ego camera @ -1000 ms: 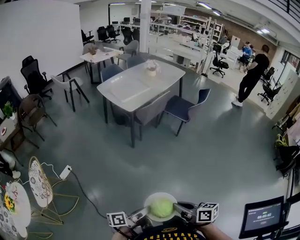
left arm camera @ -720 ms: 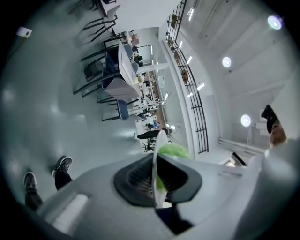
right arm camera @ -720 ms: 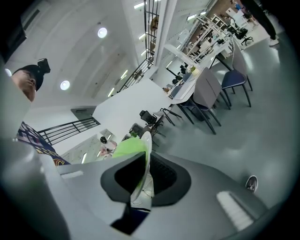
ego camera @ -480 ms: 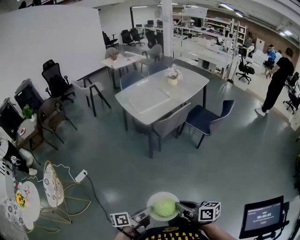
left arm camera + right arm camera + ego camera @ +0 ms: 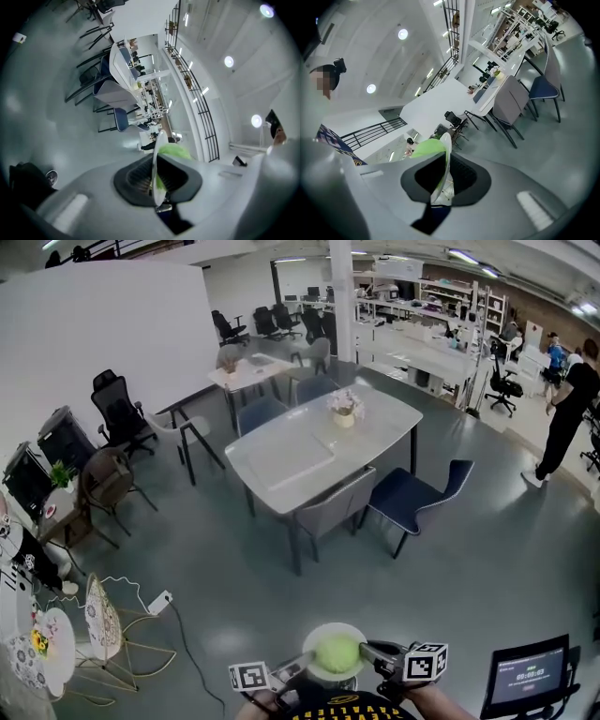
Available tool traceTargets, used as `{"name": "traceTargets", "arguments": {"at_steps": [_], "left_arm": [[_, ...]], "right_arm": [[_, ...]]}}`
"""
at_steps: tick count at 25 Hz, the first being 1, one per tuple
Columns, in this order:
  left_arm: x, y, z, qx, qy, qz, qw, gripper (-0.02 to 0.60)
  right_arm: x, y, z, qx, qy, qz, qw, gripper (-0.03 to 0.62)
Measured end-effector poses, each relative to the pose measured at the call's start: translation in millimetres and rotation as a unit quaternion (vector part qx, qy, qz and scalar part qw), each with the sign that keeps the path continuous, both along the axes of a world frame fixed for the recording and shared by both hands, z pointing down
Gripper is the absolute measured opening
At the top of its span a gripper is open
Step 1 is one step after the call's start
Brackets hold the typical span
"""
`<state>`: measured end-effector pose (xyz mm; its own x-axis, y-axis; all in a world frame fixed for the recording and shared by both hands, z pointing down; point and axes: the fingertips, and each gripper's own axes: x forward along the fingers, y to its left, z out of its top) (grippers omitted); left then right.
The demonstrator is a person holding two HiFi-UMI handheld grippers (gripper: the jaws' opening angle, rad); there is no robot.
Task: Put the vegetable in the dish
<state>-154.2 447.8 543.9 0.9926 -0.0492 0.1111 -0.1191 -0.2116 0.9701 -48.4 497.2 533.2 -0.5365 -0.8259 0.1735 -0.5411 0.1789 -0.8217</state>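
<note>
The green vegetable (image 5: 337, 652) is sitting right in the middle of the white dish (image 5: 319, 634), low at the bottom edge of the head view, exactly where it sat a second ago. It hasn't budged in the dish. Left gripper (image 5: 157, 180) is clamped on one rim, the thin white edge standing straight between its dark pads, green bulging just behind. Right gripper (image 5: 443, 180) is pinching the opposite rim the same way, so the dish hangs in the air between the two, over bare floor. What has changed is the room around it: the long white table (image 5: 281, 465) with its flower pot (image 5: 344, 409) has slid across and down the head view, looking nearer, and the blue chair (image 5: 412, 495) has swung with it. So the carrier looks to be turning and heading toward that table. By my read the vegetable part is done and this is transport. The risk now is the dish tipping if either grip slackens.
</note>
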Motion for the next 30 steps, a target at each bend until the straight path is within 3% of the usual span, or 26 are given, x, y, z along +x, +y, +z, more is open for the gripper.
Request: {"name": "traceTargets", "arguments": {"at_steps": [5, 13, 15, 22, 30], "left_arm": [[34, -21, 2, 0.015, -0.015, 0.010, 0.9997, 0.018], [90, -76, 20, -0.014, -0.011, 0.018, 0.9997, 0.018], [107, -96, 19, -0.026, 0.002, 0.023, 0.9994, 0.018], [147, -188, 13, -0.005, 0.001, 0.038, 0.9993, 0.017], [157, -284, 9, -0.005, 0.012, 0.016, 0.9998, 0.017]], "right_arm": [[34, -17, 3, -0.004, -0.011, 0.009, 1.000, 0.032], [90, -71, 15, -0.019, -0.006, 0.022, 1.000, 0.031], [104, -92, 16, -0.022, -0.003, 0.026, 0.999, 0.032], [145, -181, 8, -0.029, 0.003, 0.034, 0.999, 0.031], [156, -281, 3, -0.029, 0.012, 0.011, 0.999, 0.032]]}}
